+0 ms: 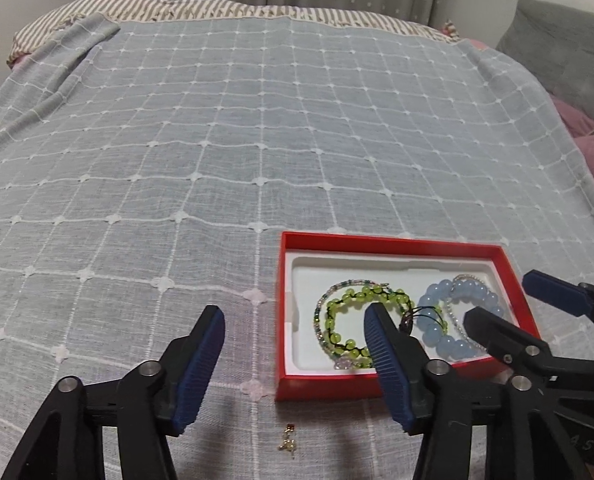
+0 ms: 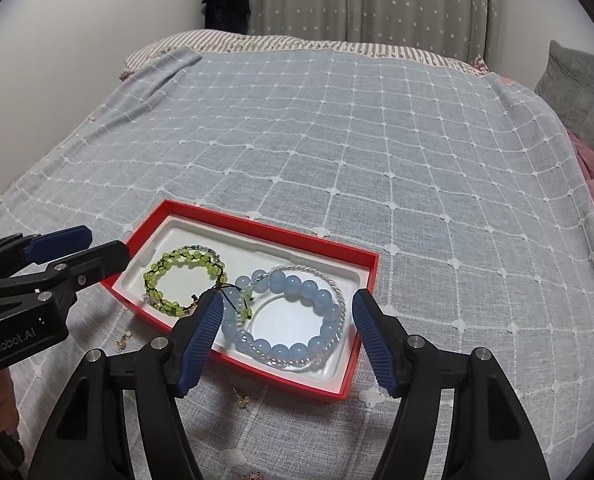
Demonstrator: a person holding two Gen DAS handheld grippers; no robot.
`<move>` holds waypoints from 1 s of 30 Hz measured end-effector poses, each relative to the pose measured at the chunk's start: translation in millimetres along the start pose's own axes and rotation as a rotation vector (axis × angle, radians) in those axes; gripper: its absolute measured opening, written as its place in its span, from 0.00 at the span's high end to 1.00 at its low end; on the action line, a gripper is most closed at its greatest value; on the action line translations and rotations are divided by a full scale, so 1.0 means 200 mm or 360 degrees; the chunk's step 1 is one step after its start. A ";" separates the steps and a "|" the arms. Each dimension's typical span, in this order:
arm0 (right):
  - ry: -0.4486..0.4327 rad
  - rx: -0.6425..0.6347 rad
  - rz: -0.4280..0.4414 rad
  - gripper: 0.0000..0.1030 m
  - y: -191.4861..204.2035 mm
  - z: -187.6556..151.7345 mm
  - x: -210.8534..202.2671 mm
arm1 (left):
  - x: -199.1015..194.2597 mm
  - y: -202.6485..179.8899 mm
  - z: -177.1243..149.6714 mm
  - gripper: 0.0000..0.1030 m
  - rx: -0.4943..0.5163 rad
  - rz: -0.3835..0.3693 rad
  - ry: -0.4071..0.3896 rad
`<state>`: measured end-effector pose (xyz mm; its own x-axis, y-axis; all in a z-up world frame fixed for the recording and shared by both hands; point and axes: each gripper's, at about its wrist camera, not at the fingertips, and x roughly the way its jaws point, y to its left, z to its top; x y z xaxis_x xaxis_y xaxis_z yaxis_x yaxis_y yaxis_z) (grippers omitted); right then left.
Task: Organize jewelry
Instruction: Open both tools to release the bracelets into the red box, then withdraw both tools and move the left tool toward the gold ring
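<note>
A red box (image 1: 393, 242) (image 2: 257, 227) with a white liner lies on the bed. Inside lie a green bead bracelet (image 1: 339, 312) (image 2: 165, 268), a pale blue bead bracelet (image 1: 453, 344) (image 2: 297, 286) and a thin clear bead strand (image 2: 337, 292). My left gripper (image 1: 297, 320) (image 2: 103, 248) is open and empty, at the box's left edge. My right gripper (image 2: 287, 310) (image 1: 501, 300) is open and empty, just above the blue bracelet. A small gold earring (image 1: 289, 442) (image 2: 121, 340) lies on the cloth in front of the box, between the left fingers. Another gold piece (image 2: 241, 398) lies near the box's front edge.
The bed is covered by a grey-blue checked cloth (image 1: 237, 140) (image 2: 417, 160). Grey and pink pillows (image 1: 569, 60) sit at the right edge. A striped sheet and a curtain (image 2: 357, 0) are at the far end. A wall runs along the left.
</note>
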<state>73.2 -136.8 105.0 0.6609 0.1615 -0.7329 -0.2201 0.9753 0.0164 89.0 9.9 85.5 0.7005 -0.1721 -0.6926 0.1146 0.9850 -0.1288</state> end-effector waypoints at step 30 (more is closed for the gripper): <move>0.0133 0.0021 0.0016 0.28 -0.02 -0.37 -0.40 | -0.15 0.06 -0.33 0.08 0.0100 0.0062 0.0259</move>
<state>-31.6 -163.7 112.9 0.5963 0.1587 -0.7869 -0.2163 0.9758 0.0328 22.2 25.5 57.2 0.5824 -0.1285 -0.8027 0.1373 0.9888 -0.0586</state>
